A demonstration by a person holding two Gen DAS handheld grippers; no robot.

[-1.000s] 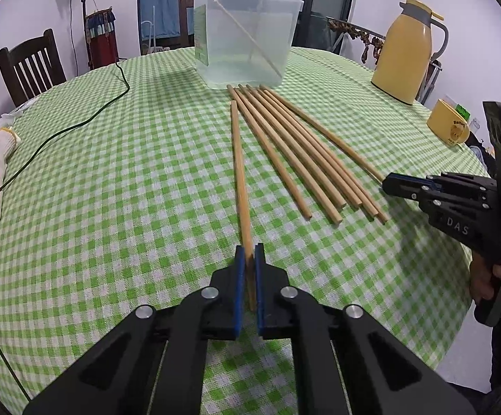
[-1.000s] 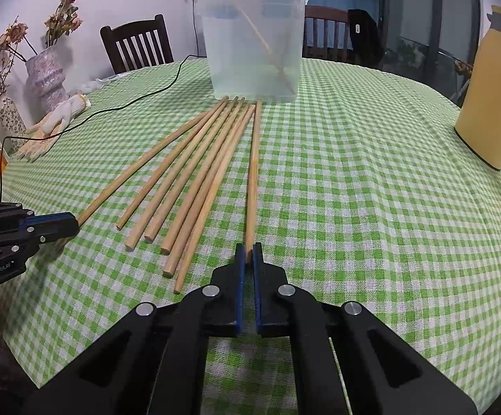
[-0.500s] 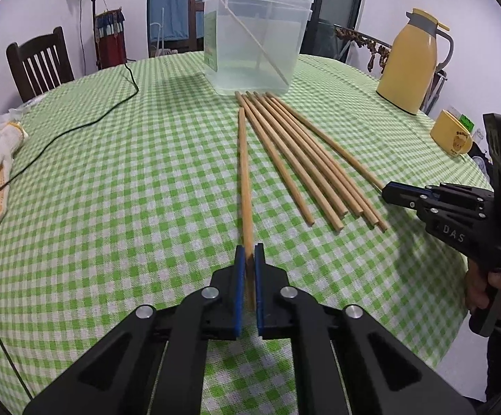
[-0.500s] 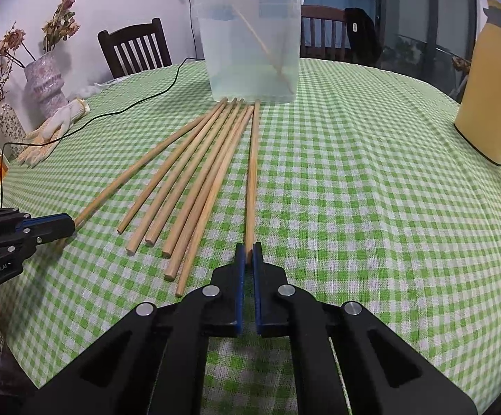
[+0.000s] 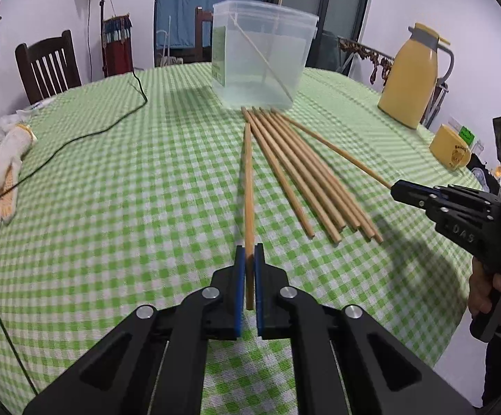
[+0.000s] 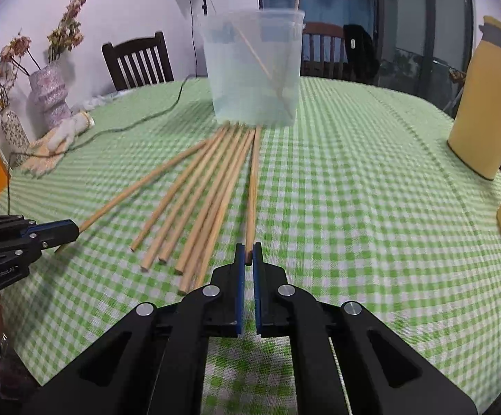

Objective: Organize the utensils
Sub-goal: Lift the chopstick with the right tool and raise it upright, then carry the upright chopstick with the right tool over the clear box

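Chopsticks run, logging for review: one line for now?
left gripper: shut on leftmost chopstick | right gripper: shut on rightmost chopstick | clear tub: two inside

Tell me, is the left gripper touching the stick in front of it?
Touching. In the left wrist view, the left gripper is shut on the near end of one wooden stick, its blue pads pressed against both sides.

Both wrist views look downward across the table (image 5: 119, 180), sharing the chopsticks (image 6: 215, 186)

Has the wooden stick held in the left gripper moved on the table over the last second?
No. The far end of the wooden stick lies as close to the clear plastic tub as before; the left gripper stays shut on it.
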